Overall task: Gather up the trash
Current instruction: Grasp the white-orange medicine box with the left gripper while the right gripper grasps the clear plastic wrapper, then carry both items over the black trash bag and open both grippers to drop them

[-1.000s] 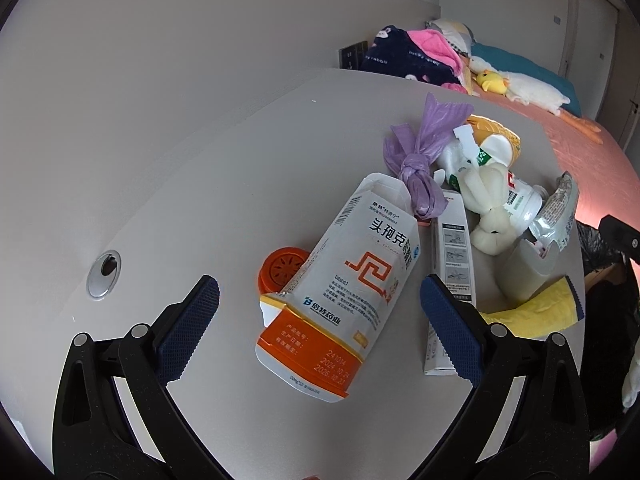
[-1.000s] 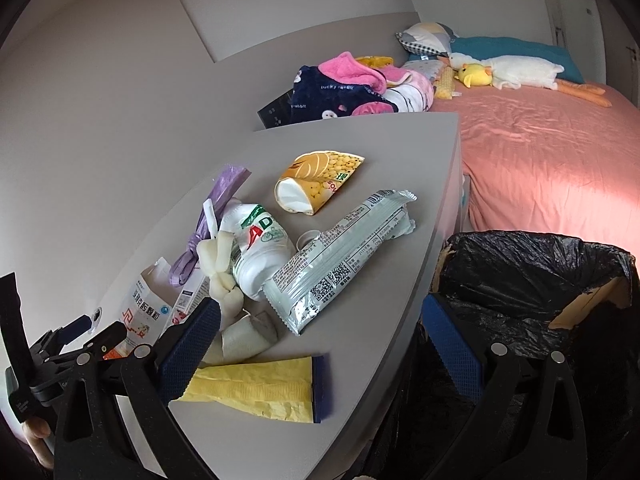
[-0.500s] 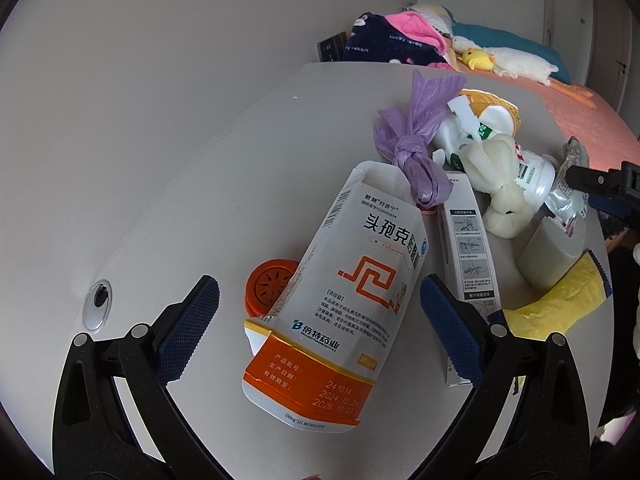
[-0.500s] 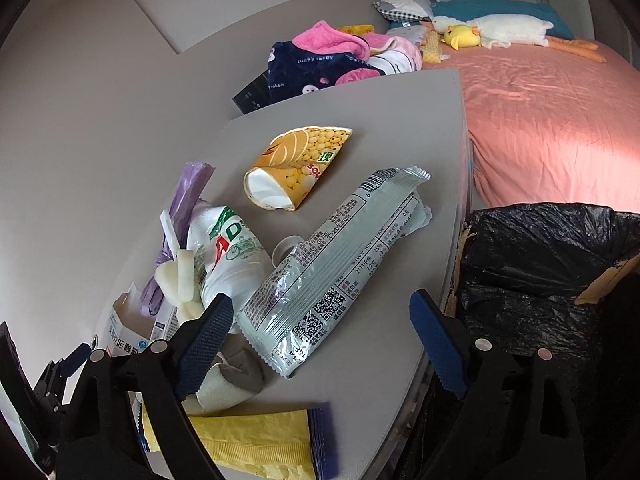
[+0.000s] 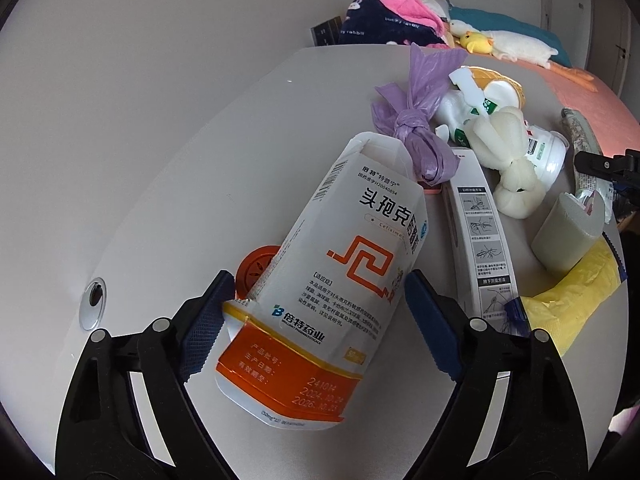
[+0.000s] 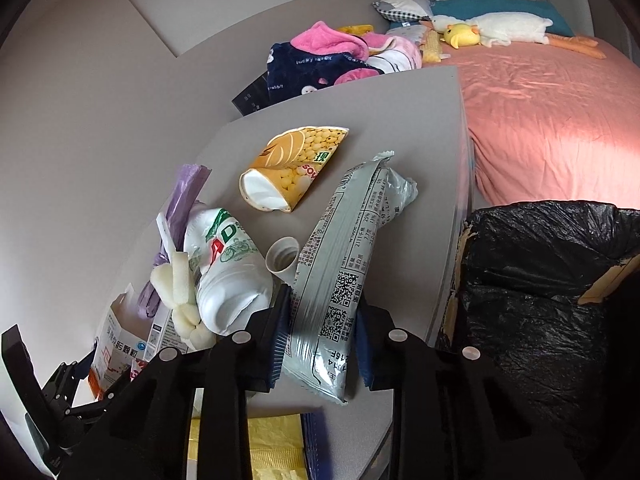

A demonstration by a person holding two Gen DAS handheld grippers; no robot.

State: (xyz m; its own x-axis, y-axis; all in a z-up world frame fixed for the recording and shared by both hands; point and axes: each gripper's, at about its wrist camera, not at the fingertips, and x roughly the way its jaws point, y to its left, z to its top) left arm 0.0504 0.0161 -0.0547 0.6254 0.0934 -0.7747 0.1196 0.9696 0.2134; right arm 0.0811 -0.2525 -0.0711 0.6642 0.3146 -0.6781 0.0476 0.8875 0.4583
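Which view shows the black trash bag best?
The right wrist view: the trash bag fills its right side, open at the top, beside the table edge, next to the bed. The left wrist view shows at most a dark strip at its right edge, too little to identify.

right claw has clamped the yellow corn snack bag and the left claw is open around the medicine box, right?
Not quite. The right claw is clamped on the grey snack wrapper, not the yellow corn snack bag, which lies untouched farther back on the table; the right wrist view shows it. The left claw is indeed open around the medicine box.
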